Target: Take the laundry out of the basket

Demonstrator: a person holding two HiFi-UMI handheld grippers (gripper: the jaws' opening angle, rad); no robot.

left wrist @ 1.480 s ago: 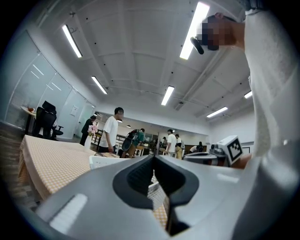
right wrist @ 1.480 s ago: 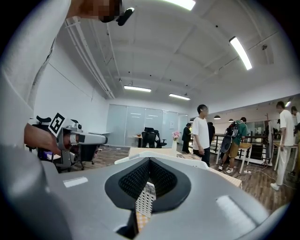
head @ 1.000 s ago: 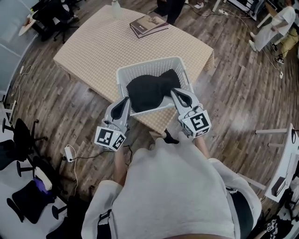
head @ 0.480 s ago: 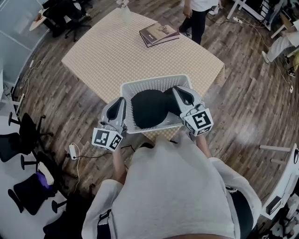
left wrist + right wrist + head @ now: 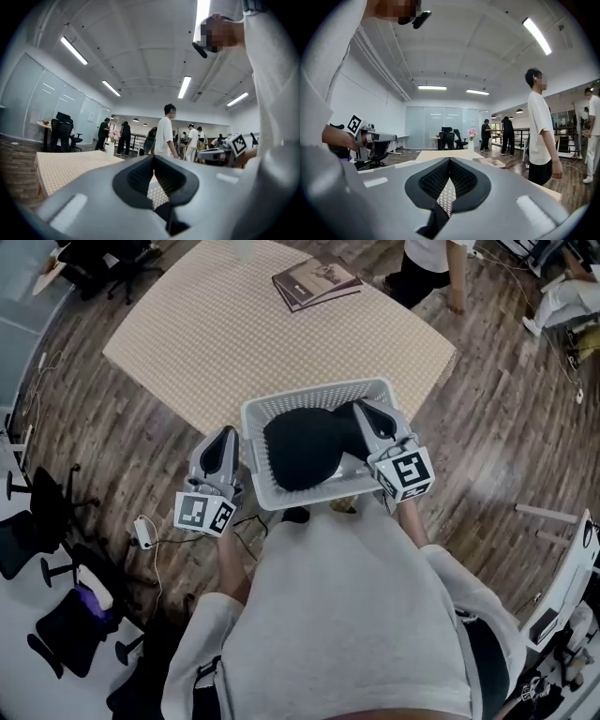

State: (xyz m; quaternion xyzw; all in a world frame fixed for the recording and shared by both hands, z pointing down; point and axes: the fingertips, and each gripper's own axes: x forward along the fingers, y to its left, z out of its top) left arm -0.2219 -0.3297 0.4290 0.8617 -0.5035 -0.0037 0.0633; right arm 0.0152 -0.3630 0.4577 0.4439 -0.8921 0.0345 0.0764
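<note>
A white slatted laundry basket [image 5: 251, 457] stands on the near corner of the table [image 5: 216, 334], with a heap of black laundry [image 5: 302, 448] inside. My right gripper [image 5: 361, 409] lies along the basket's right rim, its tips beside the black cloth, jaws shut with nothing between them [image 5: 449, 160]. My left gripper [image 5: 223, 433] hovers just left of the basket, apart from it, also shut and empty [image 5: 153, 157]. Each gripper view looks level across the room and shows neither the basket nor the laundry.
A stack of books [image 5: 316, 282] lies at the table's far side. A person [image 5: 433, 261] stands past the far right corner. Office chairs [image 5: 37, 512] and a power strip [image 5: 142, 532] with cable sit on the wooden floor at left. Several people [image 5: 165, 133] stand in the room.
My left gripper has drawn away from the basket's front left corner to the left. The right gripper stays at the right rim. The person beyond the table has walked to the right.
</note>
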